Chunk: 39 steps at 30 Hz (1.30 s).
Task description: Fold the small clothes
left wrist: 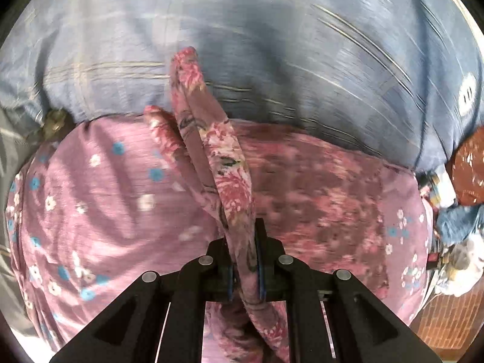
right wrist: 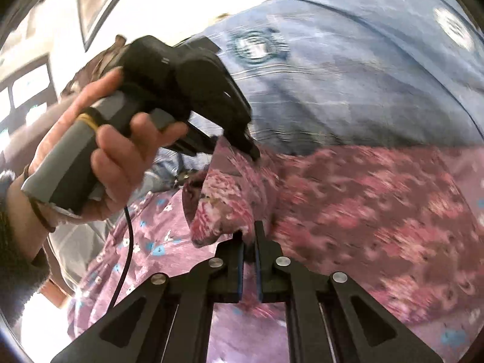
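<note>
1. No box or basket shows; the loose items are a heap of crumpled clothes (left wrist: 459,242) at the right edge of the left wrist view, with a rust-brown spotted piece (left wrist: 469,172) on top.
2. The work surface is a bed covered by a blue sheet (left wrist: 272,45) with pale stripes and white round motifs. On it lies a mauve cloth (left wrist: 90,196) dotted with small white and blue flowers. A brick-pattern floor (left wrist: 450,317) shows at lower right; in the right wrist view a bright wall with a framed picture (right wrist: 99,3) stands behind.
3. The floral garment (left wrist: 317,187) — thin, soft fabric, dusky pink with red-pink blooms — lies on the mauve cloth, one edge lifted into a narrow doubled fold (left wrist: 205,139).
4. The left gripper (left wrist: 245,260) is clamped on that lifted fold, cloth running between its blue-edged pads.
5. The right gripper (right wrist: 249,242) pinches another bunched edge of the same garment, fingers nearly together.
6. The person's left hand (right wrist: 99,157) wraps the grey handle — a black cable (right wrist: 128,242) hangs from it.
</note>
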### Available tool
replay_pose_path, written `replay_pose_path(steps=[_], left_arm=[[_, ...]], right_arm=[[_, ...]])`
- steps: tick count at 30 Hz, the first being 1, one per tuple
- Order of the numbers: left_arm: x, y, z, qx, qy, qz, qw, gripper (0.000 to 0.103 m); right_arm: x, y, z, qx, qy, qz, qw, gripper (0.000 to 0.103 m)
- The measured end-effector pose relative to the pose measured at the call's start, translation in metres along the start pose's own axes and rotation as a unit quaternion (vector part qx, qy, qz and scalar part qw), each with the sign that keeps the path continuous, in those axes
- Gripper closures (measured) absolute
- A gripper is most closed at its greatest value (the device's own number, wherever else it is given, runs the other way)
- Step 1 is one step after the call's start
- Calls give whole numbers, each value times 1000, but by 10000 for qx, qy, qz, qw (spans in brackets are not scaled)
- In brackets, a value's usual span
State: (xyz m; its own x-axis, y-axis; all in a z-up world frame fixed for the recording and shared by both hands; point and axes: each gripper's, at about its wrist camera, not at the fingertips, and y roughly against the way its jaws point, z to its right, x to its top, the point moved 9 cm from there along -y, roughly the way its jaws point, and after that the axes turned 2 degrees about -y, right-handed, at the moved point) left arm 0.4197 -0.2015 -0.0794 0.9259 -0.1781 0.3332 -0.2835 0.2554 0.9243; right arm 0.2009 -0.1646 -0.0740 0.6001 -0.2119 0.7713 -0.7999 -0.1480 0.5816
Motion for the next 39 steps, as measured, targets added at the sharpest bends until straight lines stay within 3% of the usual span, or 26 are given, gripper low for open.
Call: replay_pose_path(steps=[7,13,15,19,21,22,26,27,28,29,30,31,33,35,39], left_arm=[[-14,-47,73,514,-354,-321,9975,93],[-20,-94,85,1068,-428,-656,9912,92],[-22,-107,87,1214,-443,-682,9893,91],[-21,-117,95,1228,-454,-721,9888,83],[-19,-117,98,1197,-451,-774,9888,76],[-18,-119,101,1213,-463,-809,9882,72],[-17,-126,104,1526,-598,-864,9827,68],[-16,-127,106,1618,-645,-836,9812,69],[-17,-128,109,1734,-725,-820,9788,79],[-16,-128,110,1942,-857,-741,9744,90],[-16,-128,113,2023,-942,-677,9724,94],[-17,-125,115,2043,-978,-618,9720,95],[-16,-119,124,2018,-935,-465,9738,95],[-13,-112,146,1716,-920,-289,9804,95],[-17,-109,194,1142,-1101,-160,9872,94]], right_arm=[[-12,28,72,76,-887,-84,9960,98],[-37,20,116,486,-1662,-382,9841,98],[-44,11,129,646,-2113,-629,9733,97],[-48,4,134,811,-2535,-962,9591,88],[-48,5,136,821,-2671,-1002,9549,71],[-48,5,136,835,-2691,-1034,9539,65],[-43,5,130,1050,-2635,-952,9542,56],[-42,2,129,1057,-2572,-919,9561,56],[-40,-1,129,1058,-2499,-882,9584,58],[-39,-3,129,1048,-2451,-806,9605,72],[-37,-3,131,1035,-2439,-717,9616,86],[-35,-4,133,1030,-2472,-676,9611,93],[-29,0,140,1169,-2789,-558,9515,93],[-16,15,147,1366,-3141,-305,9390,93],[1,52,170,1345,-3562,189,9245,93]])
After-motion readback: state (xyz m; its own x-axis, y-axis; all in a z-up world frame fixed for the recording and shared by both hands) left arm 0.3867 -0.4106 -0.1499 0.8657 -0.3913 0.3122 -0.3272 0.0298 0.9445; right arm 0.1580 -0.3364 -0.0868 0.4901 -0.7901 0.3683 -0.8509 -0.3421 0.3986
